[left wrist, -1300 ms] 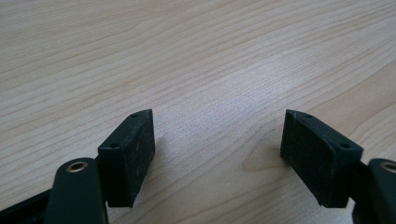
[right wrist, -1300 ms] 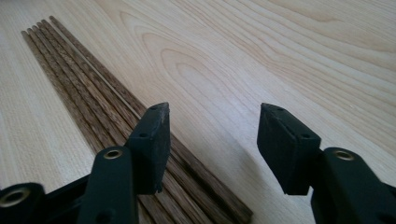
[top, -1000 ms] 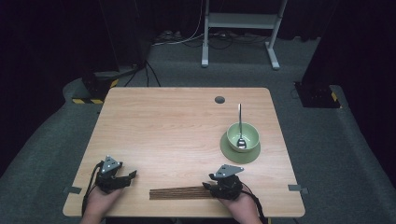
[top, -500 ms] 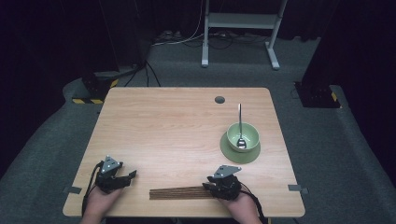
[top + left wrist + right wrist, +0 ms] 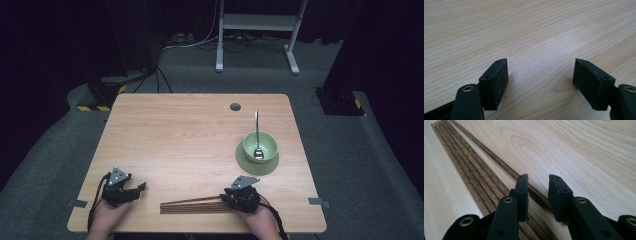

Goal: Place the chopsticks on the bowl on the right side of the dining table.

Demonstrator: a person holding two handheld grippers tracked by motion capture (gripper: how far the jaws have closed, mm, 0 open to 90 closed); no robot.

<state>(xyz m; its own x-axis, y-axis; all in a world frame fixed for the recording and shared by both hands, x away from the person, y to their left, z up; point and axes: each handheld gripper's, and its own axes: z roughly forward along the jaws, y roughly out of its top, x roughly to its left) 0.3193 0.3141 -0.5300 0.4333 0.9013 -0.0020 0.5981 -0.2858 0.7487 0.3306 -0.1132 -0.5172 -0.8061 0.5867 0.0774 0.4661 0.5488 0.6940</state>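
Straddling one chopstick (image 5: 499, 165), right gripper (image 5: 538, 195) fingers closing, not yet touching

High view overhead, facing forward-down; 2 gripper views skim table (image 5: 200, 130) close.

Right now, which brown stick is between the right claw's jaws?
The stray chopstick angling away from the bundle; it runs between the right claw; the rest lie together beside it.

Left tool (image 5: 131, 190) black, grey three-cornered plate, trailing cable; right tool (image 5: 235, 197) alike; brass-ringed holes behind pads.
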